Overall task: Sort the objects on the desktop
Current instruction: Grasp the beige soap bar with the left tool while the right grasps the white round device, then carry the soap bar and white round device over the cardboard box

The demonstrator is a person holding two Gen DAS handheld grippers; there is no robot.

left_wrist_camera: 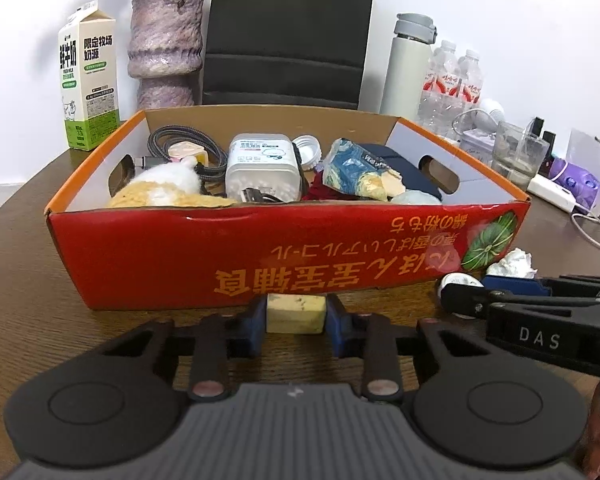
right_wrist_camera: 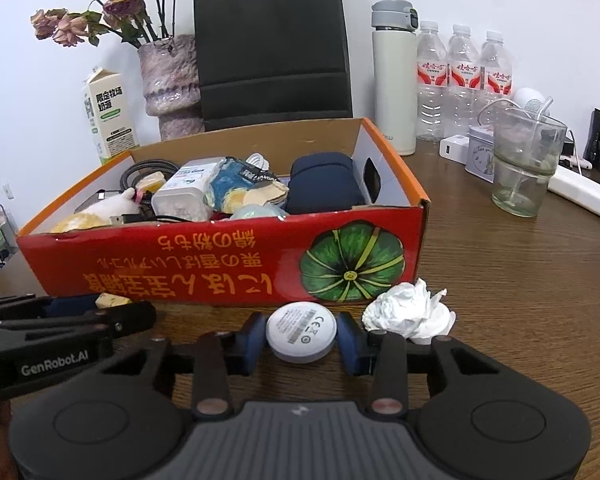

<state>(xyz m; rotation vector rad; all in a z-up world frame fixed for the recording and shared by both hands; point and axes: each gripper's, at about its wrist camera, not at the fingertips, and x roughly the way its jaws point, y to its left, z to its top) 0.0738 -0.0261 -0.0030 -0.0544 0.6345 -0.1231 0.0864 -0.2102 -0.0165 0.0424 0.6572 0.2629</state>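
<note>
Against the near red wall of the cardboard box (left_wrist_camera: 284,256), on the brown wooden table (left_wrist_camera: 28,304): a pale yellow eraser block (left_wrist_camera: 296,314), lying flat just in front of that wall, touching or nearly touching it. Flanking the block, the left gripper (left_wrist_camera: 296,320), blue pads (left_wrist_camera: 256,326) tight against both short ends, clenched on it. Further along the same wall toward the box's pumpkin-printed corner, a round white disc (right_wrist_camera: 301,332) with grey label printing face-up, resting on the table a little clear of the box. Around the disc, the right gripper (right_wrist_camera: 301,338), one blue pad against each side, grasping it. Just beside the disc, at the box's corner, a crumpled white tissue (right_wrist_camera: 410,312), loose on the table, apart from the pads. Inside the box, a jumble: grey braided cable (left_wrist_camera: 180,138) at the far wall, a yellow-and-white plush toy (left_wrist_camera: 168,188) near the front wall, a white plastic container (left_wrist_camera: 262,168) in the middle, a blue-and-yellow wrapped packet (left_wrist_camera: 360,170) beside it, a navy pouch (right_wrist_camera: 324,188) toward the handle cut-out end. Behind the box: a milk carton (left_wrist_camera: 88,76), a mottled purple vase (left_wrist_camera: 166,48) with dried roses, a black paper bag (right_wrist_camera: 270,44), a cream flask (right_wrist_camera: 394,80), clear water bottles (right_wrist_camera: 464,80). Off the box's pumpkin end, stacked glass tumblers (right_wrist_camera: 526,164) and a white power strip (right_wrist_camera: 584,196).
</note>
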